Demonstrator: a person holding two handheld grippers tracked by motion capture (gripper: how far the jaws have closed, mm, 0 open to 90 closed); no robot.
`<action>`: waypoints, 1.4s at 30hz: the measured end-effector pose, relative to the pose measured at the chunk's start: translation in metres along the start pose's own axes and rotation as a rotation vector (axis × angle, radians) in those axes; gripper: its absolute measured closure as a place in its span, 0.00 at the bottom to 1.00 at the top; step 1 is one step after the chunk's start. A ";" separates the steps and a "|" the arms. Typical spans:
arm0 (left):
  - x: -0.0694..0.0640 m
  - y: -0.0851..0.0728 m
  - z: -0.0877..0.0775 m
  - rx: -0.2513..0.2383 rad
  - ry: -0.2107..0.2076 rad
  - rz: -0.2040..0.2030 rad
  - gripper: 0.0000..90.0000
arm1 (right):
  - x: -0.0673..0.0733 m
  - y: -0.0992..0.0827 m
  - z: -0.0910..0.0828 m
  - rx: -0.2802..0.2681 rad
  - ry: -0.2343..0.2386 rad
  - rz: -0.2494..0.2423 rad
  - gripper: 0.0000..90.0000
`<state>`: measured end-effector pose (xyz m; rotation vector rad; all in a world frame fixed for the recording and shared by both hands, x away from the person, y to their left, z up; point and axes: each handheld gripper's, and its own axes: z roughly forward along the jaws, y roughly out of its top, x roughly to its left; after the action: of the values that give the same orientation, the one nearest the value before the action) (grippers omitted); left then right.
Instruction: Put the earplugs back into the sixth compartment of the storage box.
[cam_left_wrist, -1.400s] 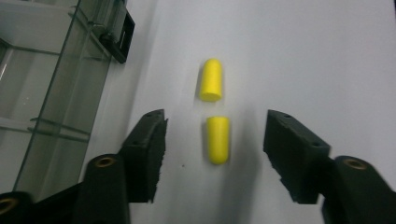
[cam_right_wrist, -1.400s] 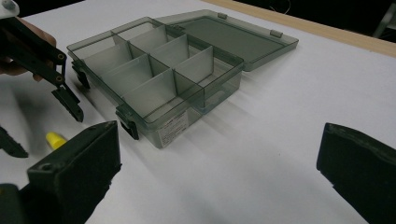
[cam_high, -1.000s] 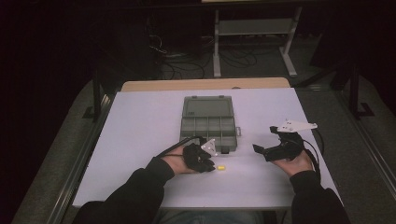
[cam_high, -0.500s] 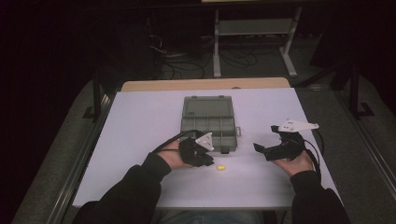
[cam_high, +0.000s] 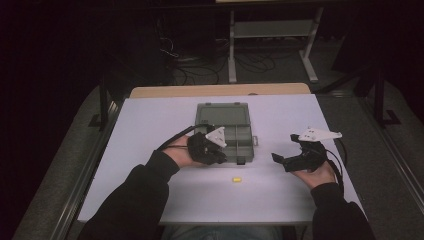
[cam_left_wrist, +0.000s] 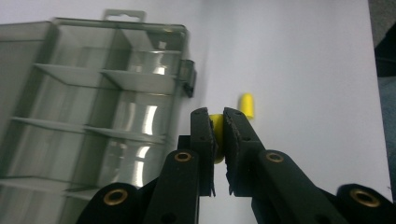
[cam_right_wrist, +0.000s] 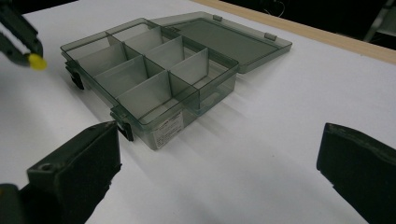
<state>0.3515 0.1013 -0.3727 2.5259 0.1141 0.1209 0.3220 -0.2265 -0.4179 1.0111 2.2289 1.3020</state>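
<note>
A yellow plug (cam_left_wrist: 215, 125) was gripped in the left jaws (cam_left_wrist: 218, 122) beside the box's (cam_high: 222, 129) near edge; the right jaws (cam_right_wrist: 219, 154) were held open. Placement into a compartment was judged next; another plug (cam_high: 236, 179) lay near the desk's (cam_high: 150, 120) front edge.

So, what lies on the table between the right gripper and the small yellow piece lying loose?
Nothing: in the high view, bare white tabletop separates the open right gripper from the loose yellow piece. The smoky grey plastic compartment box sits farther back.
</note>
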 end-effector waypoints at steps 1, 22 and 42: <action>0.002 0.001 -0.003 0.003 0.009 0.000 0.92 | 0.000 0.000 0.000 -0.001 -0.001 -0.001 0.00; 0.053 -0.005 -0.027 -0.014 0.086 -0.138 0.92 | 0.000 0.000 0.001 -0.003 0.001 -0.001 0.00; 0.066 -0.020 0.017 0.046 0.065 -0.164 0.92 | 0.000 0.001 0.002 -0.008 0.007 -0.004 0.00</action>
<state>0.4179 0.1149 -0.3943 2.5470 0.3524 0.1356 0.3233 -0.2251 -0.4182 0.9999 2.2280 1.3132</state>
